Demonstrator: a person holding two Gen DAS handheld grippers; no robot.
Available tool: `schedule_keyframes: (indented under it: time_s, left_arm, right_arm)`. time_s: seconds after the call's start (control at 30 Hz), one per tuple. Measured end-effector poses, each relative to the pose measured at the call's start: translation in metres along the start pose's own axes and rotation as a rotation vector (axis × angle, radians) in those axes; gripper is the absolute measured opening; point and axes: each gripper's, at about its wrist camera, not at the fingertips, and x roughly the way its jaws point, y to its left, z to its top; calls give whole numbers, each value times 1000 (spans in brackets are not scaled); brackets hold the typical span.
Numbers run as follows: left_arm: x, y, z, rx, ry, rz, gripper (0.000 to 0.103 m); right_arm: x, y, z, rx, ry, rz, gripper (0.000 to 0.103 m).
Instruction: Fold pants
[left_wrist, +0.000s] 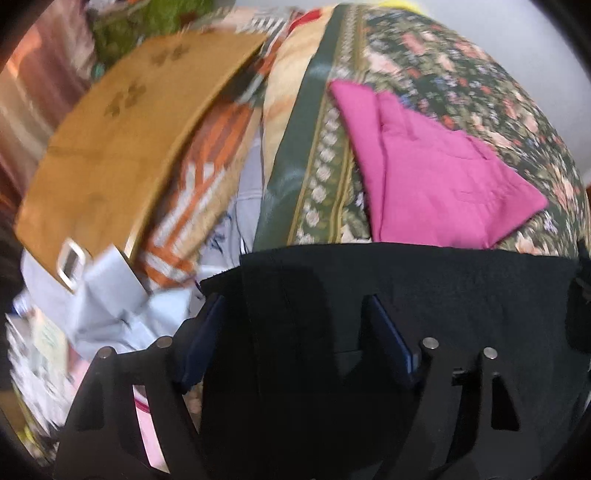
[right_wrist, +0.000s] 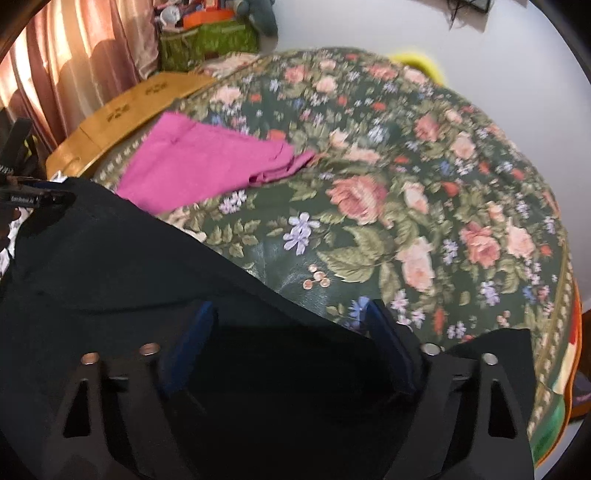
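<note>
Left wrist view: the left claw (left_wrist: 295, 332) stands spread, black fabric pants (left_wrist: 406, 288) lying between its blue-padded fingers (left_wrist: 391, 339); whether the pads press them, I cannot tell. Right claw (right_wrist: 288, 343) likewise. Beyond, a folded magenta cloth garment (left_wrist: 436, 177) rests on the floral-covered surface (right_wrist: 424, 166).

This is a home, likely a bedroom. A floral bedcover (right_wrist: 388, 192) lies spread out. Pink curtains (right_wrist: 74, 66) hang behind it.
</note>
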Motion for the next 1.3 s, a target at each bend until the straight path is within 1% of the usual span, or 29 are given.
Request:
schedule_keyframes:
  time_s: [0.03, 0.07, 0.1, 0.13, 0.17, 0.2, 0.23, 0.27, 0.33, 0.37, 0.4, 0.5, 0.57, 0.73, 0.87, 1.0, 1.13, 1.3]
  left_arm:
    - [5, 2, 0, -19, 23, -26, 70]
    - [8, 4, -1, -34, 30, -42, 68]
    - [8, 6, -2, -47, 26, -56, 64]
    - [7, 7, -4, -61, 17, -63, 53]
    - [5, 7, -6, -71, 11, -52, 44]
    - [3, 7, -7, -75, 7, -29, 33]
    - [0, 8, -8, -73, 2, -27, 27]
    - [-3, 9, -10, -70, -4, -28, 24]
    - [-9, 9, -12, -59, -6, -12, 19]
    - [-14, 7, -14, -54, -16, -3, 19]
    - [-18, 7, -14, -48, -24, 5, 18]
    - [-41, 2, -12, -27, -87, 30, 17]
    - [-60, -2, -7, -24, -132, 25, 17]
    - [-104, -13, 13, -13, -226, -1, 16]
    - [-133, -26, 16, 13, -287, -16, 16]
    - [-152, -31, 0, 47, -313, -16, 16]
    - [-171, -28, -28, 72, -338, -12, 16]
    - [-192, -21, -65, 84, -368, 27, 16]
  right_arm:
    - [1, 1, -2, -4, -10, -5, 68]
    - [2, 1, -4, -7, -16, -6, 68]
    - [1, 1, -6, -2, -22, 2, 67]
    - [1, -1, -7, 7, -26, 9, 62]
    - [1, -4, -7, 15, -32, 12, 59]
    - [-1, -6, -9, 23, -40, 10, 51]
    - [-3, -7, -11, 30, -48, 10, 40]
    - [-4, -7, -12, 39, -53, 10, 34]
    - [-6, -9, -16, 56, -51, 33, 10]
    - [-6, -8, -17, 53, -45, 47, 8]
    - [-7, -5, -18, 44, -47, 40, 7]
    - [-11, 1, -21, 33, -60, 9, 6]
    - [-21, 2, -20, 34, -101, -18, 5]
    - [-62, -5, -8, 59, -224, -117, 5]
    - [-96, -5, -7, 71, -269, -129, 5]
    - [-127, 7, -24, 36, -297, -144, 5]
    - [-153, 29, -53, 4, -305, -135, 5]
    - [-171, 53, -87, 33, -332, -115, 5]
